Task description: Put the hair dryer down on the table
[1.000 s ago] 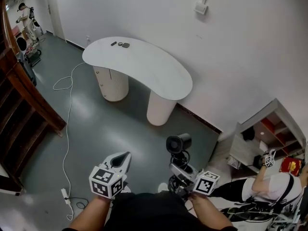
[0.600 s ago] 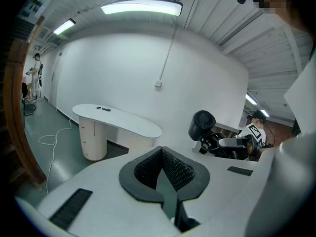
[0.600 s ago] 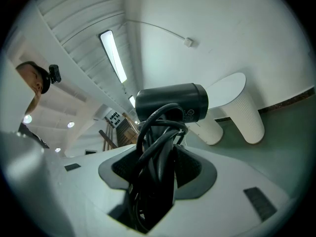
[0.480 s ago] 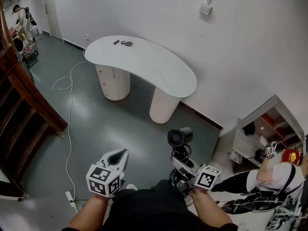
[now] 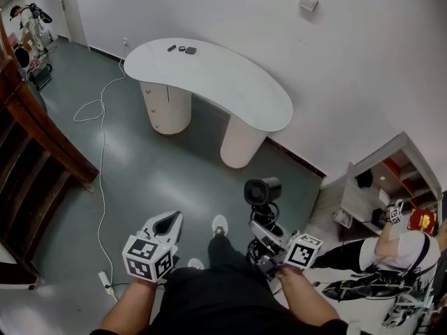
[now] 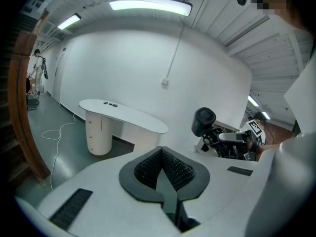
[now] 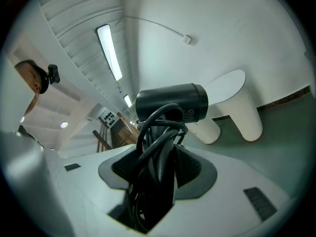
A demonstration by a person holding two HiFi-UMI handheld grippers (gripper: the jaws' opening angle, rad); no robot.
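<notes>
The dryer (image 5: 262, 190) is not on the bench (image 5: 230, 89) yet. It is up in the air, held by the right gripper (image 5: 265, 230), low in front of the person. The bench is well apart from it, across a stretch of floor. So the step in hand looks like carrying the dryer over to the bench.

The next move, I think, is to get close to the bench, bring the dryer down over a bare part of the top, and let go only when it rests there. Some small dark bits (image 5: 181, 48) lie at the far end of the bench, so the near end looks like the better spot.

The right gripper's fingers (image 7: 192, 168) stand wide and are clenched on the dryer's handle. The black cord (image 7: 158, 142) is wound round the handle, so the fingers squeeze the cord too. The dryer's round head sticks up past the fingertips.

The left gripper (image 5: 167, 223) holds nothing. Its fingers (image 6: 148, 168) are pressed together, with no gap and nothing between them. It hangs off to the side, apart from the dryer.
</notes>
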